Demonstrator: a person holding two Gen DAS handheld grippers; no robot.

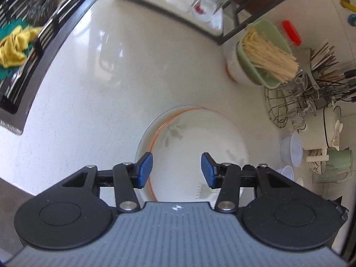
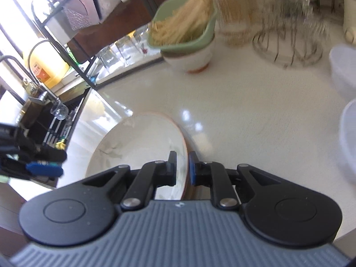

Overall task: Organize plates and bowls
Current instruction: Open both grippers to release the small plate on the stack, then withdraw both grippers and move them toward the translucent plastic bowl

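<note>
A white plate (image 1: 195,146) with an orange rim and leaf prints lies on the white counter (image 1: 115,84), just ahead of my left gripper (image 1: 176,170), which is open and empty above its near edge. My right gripper (image 2: 182,166) is shut on the plate's (image 2: 138,142) right rim; the plate tilts up on that side. The left gripper (image 2: 42,168) shows at the left edge of the right wrist view. A white bowl (image 2: 191,57) with an orange base holds a green bowl of sticks (image 2: 184,29) at the back.
A black sink (image 1: 29,51) with a yellow cloth lies at the left. A rack with glasses (image 1: 195,2) stands behind. A wire cutlery rack (image 1: 296,93), translucent plastic bowls (image 1: 291,149), a white pot (image 1: 322,129) and a green mug (image 1: 338,162) stand at the right.
</note>
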